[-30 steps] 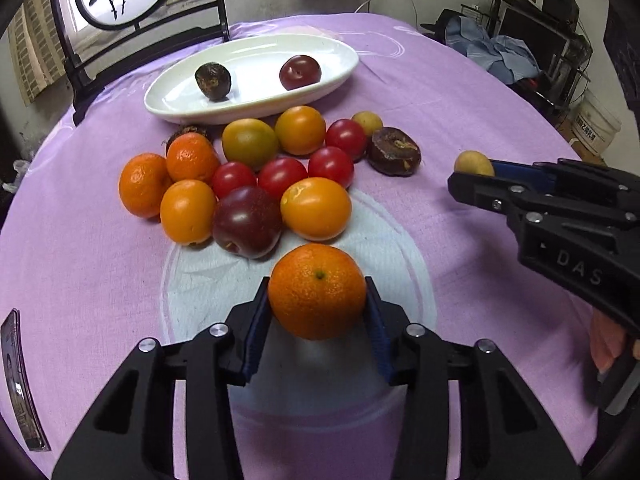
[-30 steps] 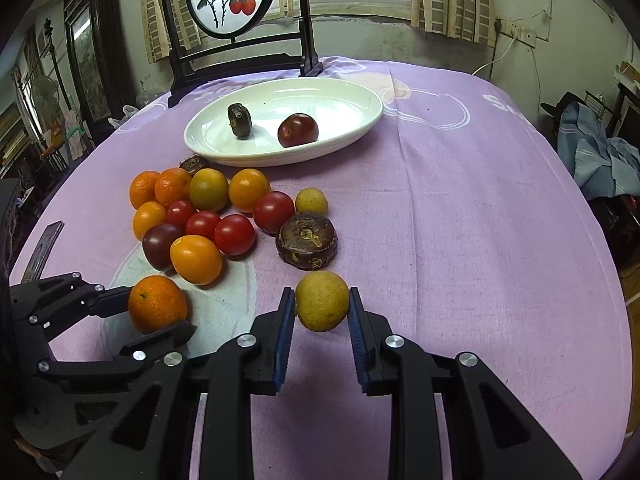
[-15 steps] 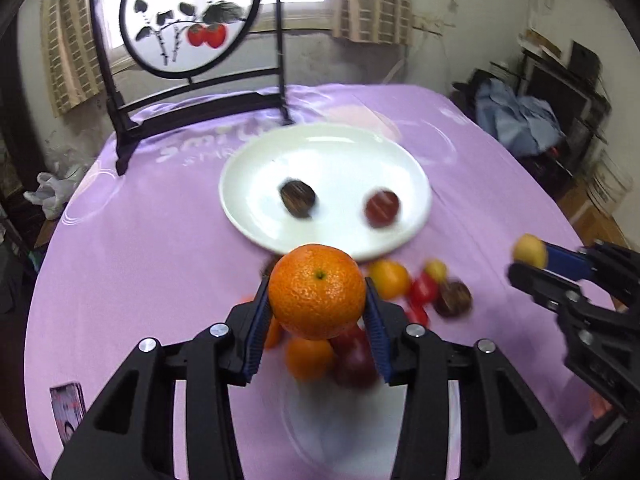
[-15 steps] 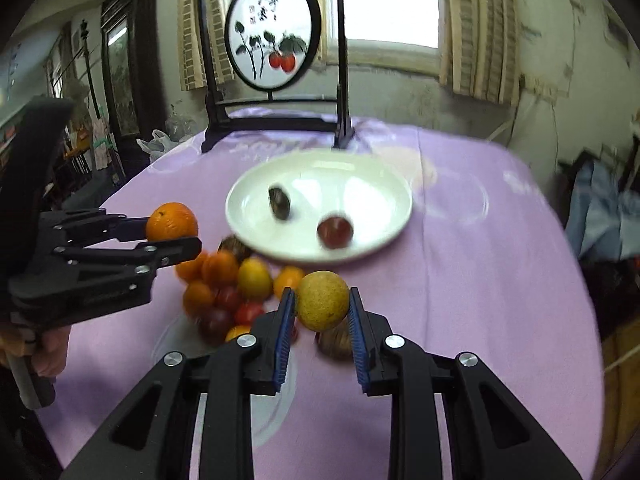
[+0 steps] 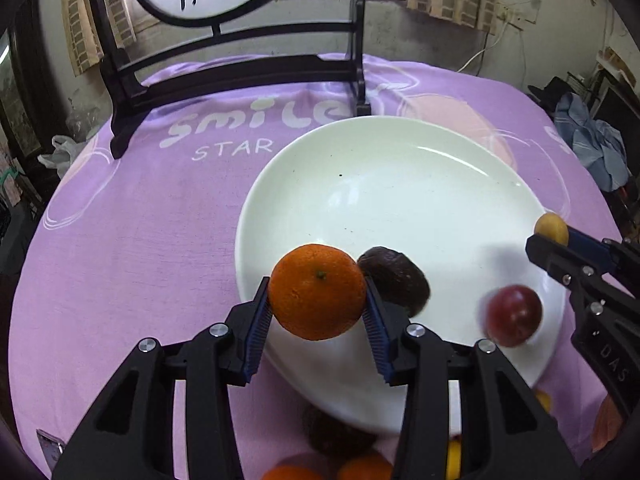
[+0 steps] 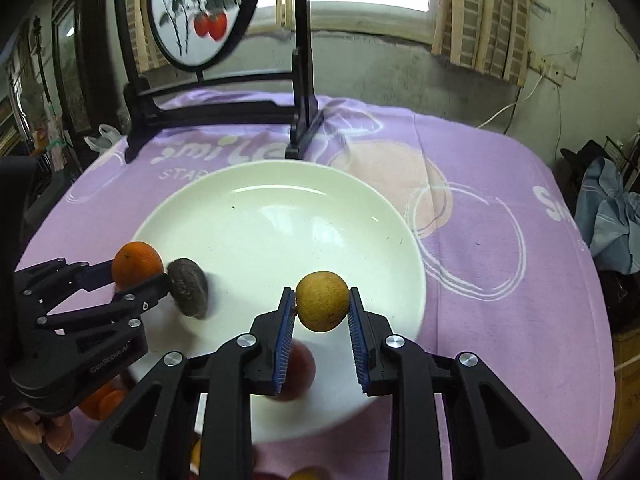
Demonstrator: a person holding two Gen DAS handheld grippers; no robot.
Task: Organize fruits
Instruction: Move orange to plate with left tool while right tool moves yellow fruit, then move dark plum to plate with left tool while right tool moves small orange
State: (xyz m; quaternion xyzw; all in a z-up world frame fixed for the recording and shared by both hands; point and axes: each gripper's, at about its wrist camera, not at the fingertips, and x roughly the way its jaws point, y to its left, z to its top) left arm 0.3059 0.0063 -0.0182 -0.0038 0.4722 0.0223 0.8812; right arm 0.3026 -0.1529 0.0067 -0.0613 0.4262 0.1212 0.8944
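The orange point(image 5: 317, 291) is round, bright and dimpled, clamped between the pads of the left gripper point(image 5: 317, 312) with its stem end facing the camera. Just right of it and behind the pad, a dark brown fruit point(image 5: 394, 276) lies on the white plate point(image 5: 400, 184). The small yellow fruit point(image 6: 322, 301) sits pinched in the right gripper point(image 6: 322, 322), above the plate's near part. A dark red fruit point(image 5: 513, 315) lies on the plate, below and left of the right gripper.

Plate point(image 5: 280, 184) on tablecloth point(image 5: 140, 220), framed screen point(image 5: 240, 60) behind it; two fruits in plate, wrinkled one point(image 5: 396, 280) left, plum point(image 5: 514, 314) right; fruit pile point(image 5: 360, 466) before plate
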